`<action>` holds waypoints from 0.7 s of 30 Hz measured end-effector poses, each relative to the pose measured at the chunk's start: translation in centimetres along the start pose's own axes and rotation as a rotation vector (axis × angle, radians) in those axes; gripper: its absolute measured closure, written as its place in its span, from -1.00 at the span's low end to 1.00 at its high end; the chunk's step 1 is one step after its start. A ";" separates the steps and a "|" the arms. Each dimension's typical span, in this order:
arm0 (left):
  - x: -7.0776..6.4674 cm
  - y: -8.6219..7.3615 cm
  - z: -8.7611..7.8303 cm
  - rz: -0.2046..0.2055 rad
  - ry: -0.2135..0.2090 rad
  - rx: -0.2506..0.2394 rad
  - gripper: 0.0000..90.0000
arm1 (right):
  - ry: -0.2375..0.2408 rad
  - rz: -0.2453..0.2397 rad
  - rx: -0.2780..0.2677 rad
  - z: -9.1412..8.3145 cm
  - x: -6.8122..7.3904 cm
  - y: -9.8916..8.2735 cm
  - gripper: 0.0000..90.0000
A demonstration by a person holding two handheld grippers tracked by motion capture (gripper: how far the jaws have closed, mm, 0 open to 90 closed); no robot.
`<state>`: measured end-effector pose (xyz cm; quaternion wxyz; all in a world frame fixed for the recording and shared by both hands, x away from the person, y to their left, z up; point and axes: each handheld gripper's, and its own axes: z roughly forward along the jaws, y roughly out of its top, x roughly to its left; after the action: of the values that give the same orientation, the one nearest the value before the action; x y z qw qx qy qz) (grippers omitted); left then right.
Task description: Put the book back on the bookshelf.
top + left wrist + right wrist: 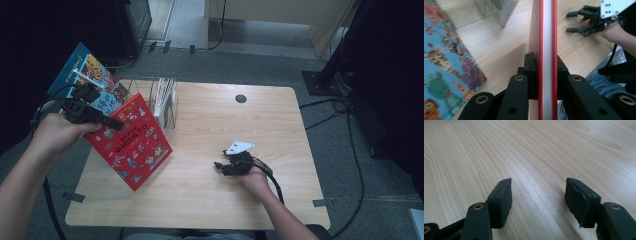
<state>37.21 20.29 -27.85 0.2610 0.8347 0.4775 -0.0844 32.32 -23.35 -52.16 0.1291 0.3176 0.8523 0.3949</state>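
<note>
Red picture book with cartoon cover (131, 141) at left-centre of high view, tilted, lower corner near wooden table (220, 200), long axis running upper left to lower right. Left gripper (111, 122) clamps its upper edge. Clear wire book rack (165, 102) just behind, toward upper centre. Blue picture book (85, 70) behind. Right gripper (221, 167), right of centre, jaws wide, empty.

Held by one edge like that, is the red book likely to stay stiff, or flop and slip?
The red book probably stays fairly stiff: its cover looks flat and unbent while the left gripper clamps one edge. It may pivot or slip, since most of it hangs beyond the fingers. It looks thin, so likely light.
</note>
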 end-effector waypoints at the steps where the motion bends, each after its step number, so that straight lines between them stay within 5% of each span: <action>1: 0.3 0.0 -0.1 -0.007 0.004 -0.004 0.77 | -0.001 0.002 -0.006 0.0 0.0 -0.1 -0.16; 13: 3.4 0.2 -1.6 -0.113 0.056 -0.034 0.77 | -0.020 0.009 -0.002 0.1 0.2 0.0 -0.27; 21: 4.4 0.5 -2.4 -0.164 0.099 -0.063 0.77 | -0.023 0.010 -0.002 0.1 0.2 0.0 -0.27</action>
<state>39.70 24.60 -27.37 0.2555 0.7872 0.5591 -0.0490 32.21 -23.14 -52.25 0.1371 0.3263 0.8488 0.3929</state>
